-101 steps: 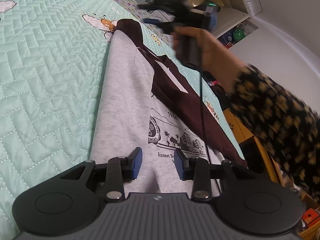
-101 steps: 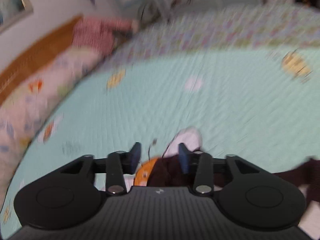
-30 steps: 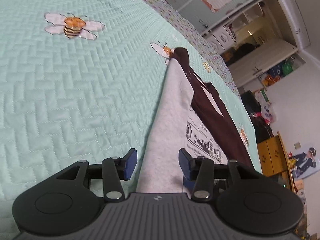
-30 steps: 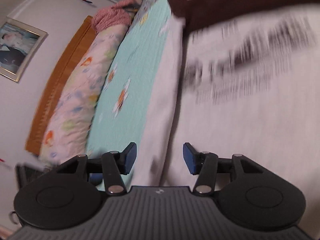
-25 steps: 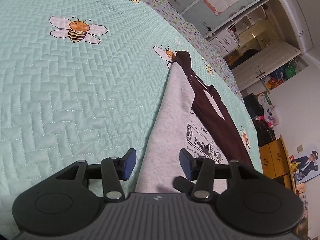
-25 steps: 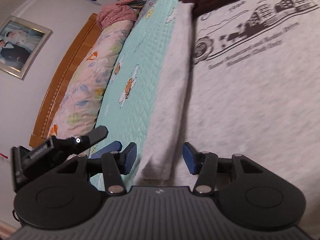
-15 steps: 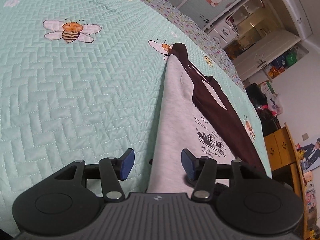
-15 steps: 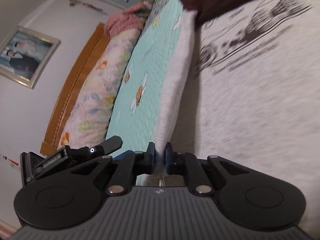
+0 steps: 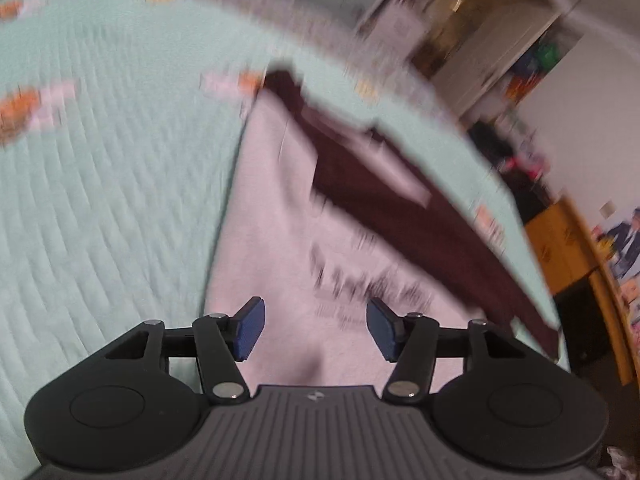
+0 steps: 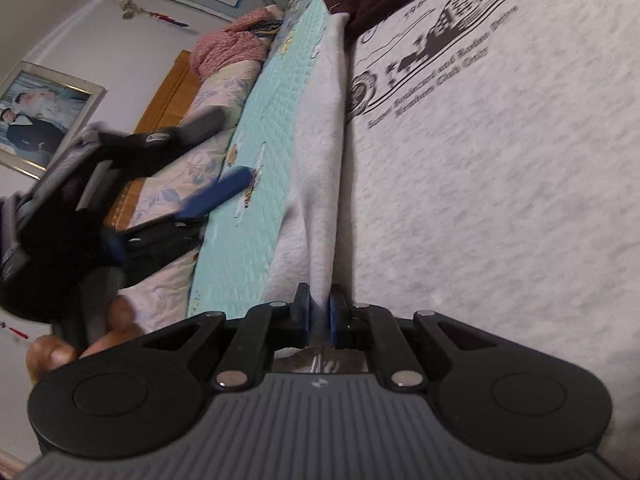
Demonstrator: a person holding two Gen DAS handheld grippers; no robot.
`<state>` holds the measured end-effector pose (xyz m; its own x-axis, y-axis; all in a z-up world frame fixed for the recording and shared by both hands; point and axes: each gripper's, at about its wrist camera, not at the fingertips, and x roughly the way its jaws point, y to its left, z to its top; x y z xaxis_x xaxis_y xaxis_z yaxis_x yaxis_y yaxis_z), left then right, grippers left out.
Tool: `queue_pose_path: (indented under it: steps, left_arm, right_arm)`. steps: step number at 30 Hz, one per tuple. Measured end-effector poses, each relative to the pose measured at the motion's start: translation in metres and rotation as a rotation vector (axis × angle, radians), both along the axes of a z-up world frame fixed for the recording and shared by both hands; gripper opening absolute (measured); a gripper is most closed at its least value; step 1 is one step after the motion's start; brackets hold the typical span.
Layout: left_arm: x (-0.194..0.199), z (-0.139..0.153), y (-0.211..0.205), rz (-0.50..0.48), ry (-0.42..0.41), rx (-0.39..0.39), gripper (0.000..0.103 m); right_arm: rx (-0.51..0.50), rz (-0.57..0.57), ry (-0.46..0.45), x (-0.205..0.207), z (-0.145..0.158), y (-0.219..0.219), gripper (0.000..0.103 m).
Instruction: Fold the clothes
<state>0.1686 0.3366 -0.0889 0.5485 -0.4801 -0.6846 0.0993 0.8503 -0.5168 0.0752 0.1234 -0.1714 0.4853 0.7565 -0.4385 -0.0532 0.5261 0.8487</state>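
Two grippers are working one garment here. We are pinching the folded side edge of the grey sweatshirt (image 10: 500,168) with the right gripper (image 10: 319,316), its fingers nearly together with a thin ridge of cloth between them. Our left gripper (image 9: 312,328) is hovering over the same sweatshirt with its fingers opening, and nothing is sitting between them. The sweatshirt is lying flat on the bed's mint quilt (image 9: 100,200), dark brown sleeve (image 9: 400,200) folded across its printed chest, near the bed's edge on the room side.

We are judging the main risk to be a one-sided lift: if the right gripper is raising cloth before the left is gripping, the body will be skewing and the tucked sleeve sliding out. The right pinch also looks shallow, so it may be catching only the top layer or slipping. The left view is blurring, so a hurried closure could miss the hem.
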Motion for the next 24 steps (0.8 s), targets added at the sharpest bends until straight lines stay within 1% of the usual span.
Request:
queue_pose_path:
  steps: [1, 4, 6, 8, 10, 12, 14, 15, 16, 18, 19, 21, 24]
  left_arm:
    - [-0.002, -0.008, 0.001, 0.0, 0.01, -0.009, 0.059]
    - [-0.007, -0.033, 0.005, 0.0, 0.038, -0.034, 0.059]
    - [-0.012, -0.032, 0.005, -0.018, 0.022, -0.028, 0.059]
    - [-0.015, -0.028, 0.0, -0.037, 0.006, 0.012, 0.059]
    - [-0.019, -0.019, -0.005, -0.033, -0.015, 0.045, 0.058]
    - [-0.027, -0.006, -0.01, -0.049, -0.077, 0.074, 0.058]
    - [-0.031, 0.002, -0.016, -0.1, -0.136, 0.086, 0.06]
    - [-0.031, 0.001, -0.02, -0.131, -0.138, 0.089, 0.06]
    - [-0.029, -0.004, -0.024, -0.152, -0.118, 0.091, 0.06]
    - [-0.026, -0.019, -0.026, -0.173, -0.059, 0.077, 0.06]
    - [-0.026, -0.026, -0.026, -0.181, -0.037, 0.067, 0.059]
    - [-0.033, -0.032, -0.026, -0.184, -0.066, 0.068, 0.059]
    - [-0.034, -0.032, -0.027, -0.197, -0.073, 0.082, 0.059]
  right_arm:
    - [-0.012, -0.011, -0.004, 0.0, 0.005, -0.006, 0.015]
    - [-0.098, -0.104, -0.055, 0.003, 0.025, -0.034, 0.016]
    - [-0.12, -0.176, -0.094, 0.014, 0.037, -0.053, 0.018]
    - [-0.101, -0.2, -0.097, 0.043, 0.043, -0.062, 0.024]
    - [-0.053, -0.19, -0.099, 0.08, 0.046, -0.06, 0.033]
    - [0.003, -0.187, -0.075, 0.118, 0.042, -0.052, 0.039]
    - [0.026, -0.195, -0.048, 0.151, 0.037, -0.041, 0.046]
    - [0.026, -0.197, -0.028, 0.165, 0.034, -0.034, 0.049]
    - [0.023, -0.2, -0.006, 0.179, 0.031, -0.026, 0.049]
    - [0.012, -0.195, 0.047, 0.194, 0.024, -0.016, 0.049]
    - [0.019, -0.215, 0.076, 0.199, 0.019, -0.013, 0.049]
    - [0.08, -0.294, 0.134, 0.205, 0.008, -0.014, 0.049]
    - [0.181, -0.393, 0.169, 0.211, -0.006, -0.014, 0.049]
